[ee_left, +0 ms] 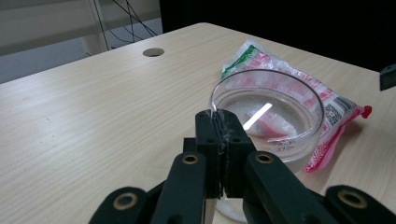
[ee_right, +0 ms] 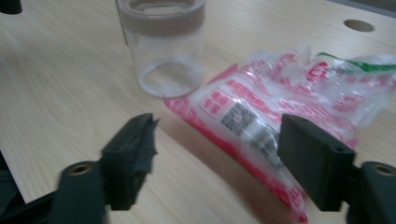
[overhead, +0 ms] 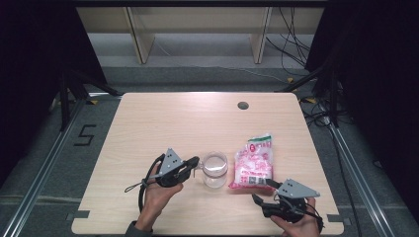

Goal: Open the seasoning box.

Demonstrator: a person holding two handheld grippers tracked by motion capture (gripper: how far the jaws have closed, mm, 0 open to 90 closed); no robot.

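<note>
Clear jar (overhead: 215, 169), mid-table beside the unopened pink bag (overhead: 254, 162), is clamped at its rim by the left gripper (ee_left: 218, 116); the right gripper (ee_right: 217, 149), jaws apart, straddles the bag's corner ungripped, so filling looks pending.

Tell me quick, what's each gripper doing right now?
Left gripper: shut on the rim of the clear jar.
Right gripper: open, holding nothing, near the pink bag.
</note>
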